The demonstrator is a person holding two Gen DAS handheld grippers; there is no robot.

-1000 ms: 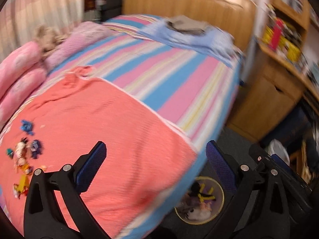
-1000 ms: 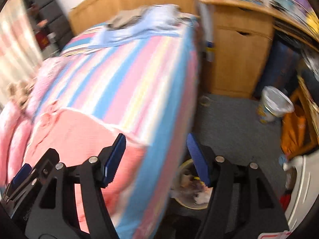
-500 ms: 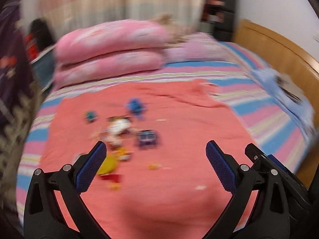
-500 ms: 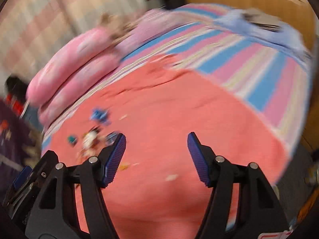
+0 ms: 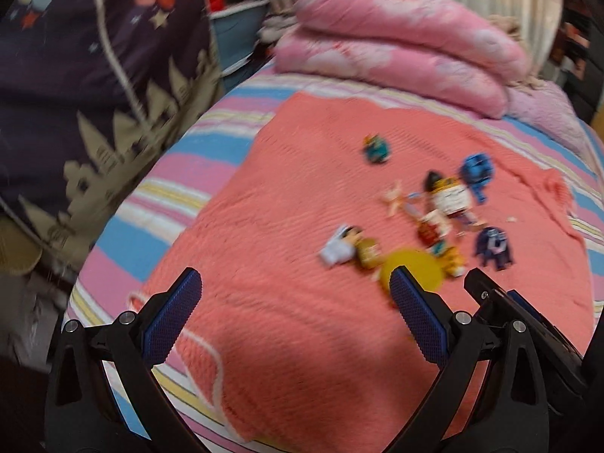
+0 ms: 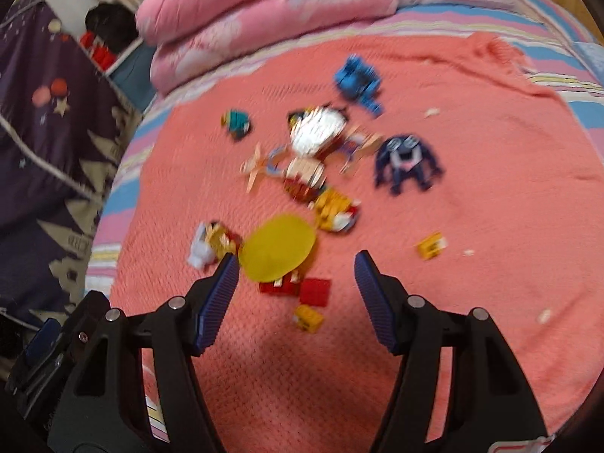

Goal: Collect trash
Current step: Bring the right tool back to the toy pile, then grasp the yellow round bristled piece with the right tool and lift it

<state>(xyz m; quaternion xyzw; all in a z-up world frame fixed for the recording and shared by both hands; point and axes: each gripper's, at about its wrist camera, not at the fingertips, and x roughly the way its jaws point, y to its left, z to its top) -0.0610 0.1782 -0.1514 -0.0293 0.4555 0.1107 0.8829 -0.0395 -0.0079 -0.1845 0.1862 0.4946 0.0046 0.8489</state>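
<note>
Now we hold both claws spread and empty, the right gripper (image 6: 296, 281) over the litter (image 6: 302, 173) on the coral blanket (image 6: 472, 188), the left gripper (image 5: 294, 313) beside it. Blur permitting, the scraps look light and thin; we would pinch the yellow disc (image 6: 278, 250) by its rim.

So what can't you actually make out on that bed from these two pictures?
- Small figures in the pile: motion blur in both views smears their details.
- Yellow disc: partly behind the left gripper's finger in the left view.
- Red pieces: the disc overlaps them in the right view.
</note>
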